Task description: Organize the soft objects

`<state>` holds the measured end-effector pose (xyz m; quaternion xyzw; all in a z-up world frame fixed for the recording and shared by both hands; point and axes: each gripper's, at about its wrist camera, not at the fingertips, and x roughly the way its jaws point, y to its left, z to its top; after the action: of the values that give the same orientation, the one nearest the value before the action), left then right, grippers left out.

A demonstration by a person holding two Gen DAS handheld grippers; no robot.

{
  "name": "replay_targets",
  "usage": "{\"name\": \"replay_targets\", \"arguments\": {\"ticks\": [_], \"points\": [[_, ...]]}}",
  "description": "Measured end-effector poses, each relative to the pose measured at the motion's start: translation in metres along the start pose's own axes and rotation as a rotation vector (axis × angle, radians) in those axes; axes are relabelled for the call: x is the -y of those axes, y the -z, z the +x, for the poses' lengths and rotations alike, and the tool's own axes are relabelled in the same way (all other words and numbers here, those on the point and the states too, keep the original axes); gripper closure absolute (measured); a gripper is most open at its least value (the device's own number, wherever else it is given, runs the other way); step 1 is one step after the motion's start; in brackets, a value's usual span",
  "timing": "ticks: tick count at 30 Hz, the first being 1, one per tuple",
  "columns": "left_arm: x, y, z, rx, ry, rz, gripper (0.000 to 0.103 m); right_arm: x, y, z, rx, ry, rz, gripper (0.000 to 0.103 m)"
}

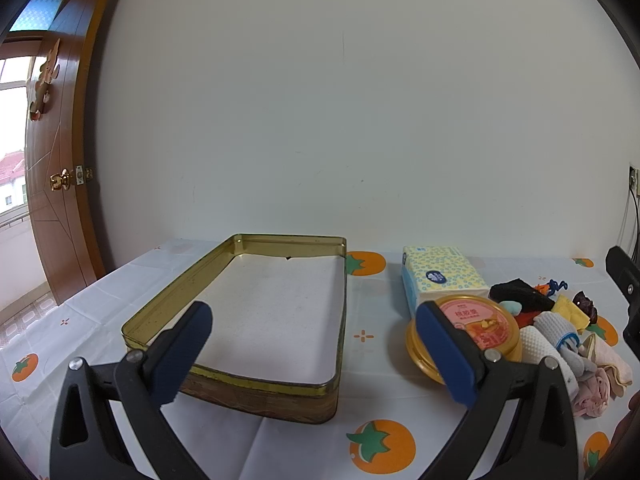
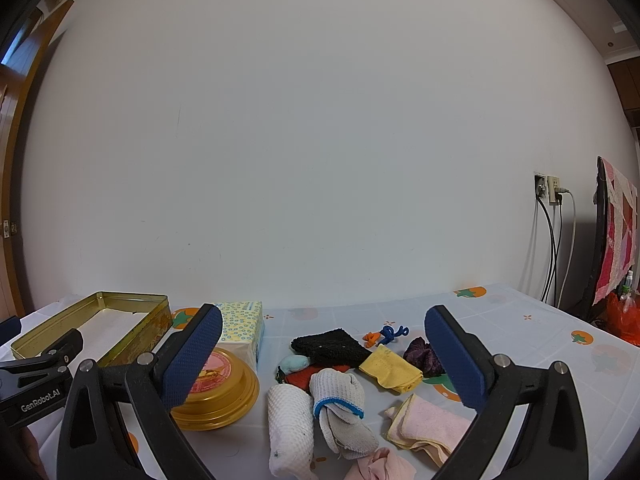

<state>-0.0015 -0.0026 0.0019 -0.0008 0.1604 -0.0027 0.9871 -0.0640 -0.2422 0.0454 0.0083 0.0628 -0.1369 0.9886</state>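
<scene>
Here we hold both tongs spread apart and gripping nothing above the worktop [image 1: 280, 440]. Our left tongs [image 1: 314, 354] hover over the near edge of the shallow gold tin [image 1: 236, 372], which lies open with a pale lining. Right of the tin stands a tissue pack [image 1: 440, 272], and in front of that pack a round gold container [image 2: 224, 392] with a pink label. Our right tongs [image 2: 322, 354] hang over the pile of soft things right of the tin: a black cloth [image 2: 328, 346], a yellow cloth [image 2: 390, 368], a white waffle roll [image 2: 290, 420], a grey sock [image 2: 340, 404] and a pink towel [image 2: 430, 426], all outside the tin.
</scene>
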Motion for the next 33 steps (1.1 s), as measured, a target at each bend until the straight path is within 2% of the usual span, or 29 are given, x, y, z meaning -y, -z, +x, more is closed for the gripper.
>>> {"name": "replay_targets", "arguments": {"ticks": [33], "points": [[-0.0008, 0.0003, -0.0004, 0.002, 0.002, -0.001, 0.0, 0.0057, 0.0043, 0.0013, -0.008, 0.006, 0.011, 0.001]]}}
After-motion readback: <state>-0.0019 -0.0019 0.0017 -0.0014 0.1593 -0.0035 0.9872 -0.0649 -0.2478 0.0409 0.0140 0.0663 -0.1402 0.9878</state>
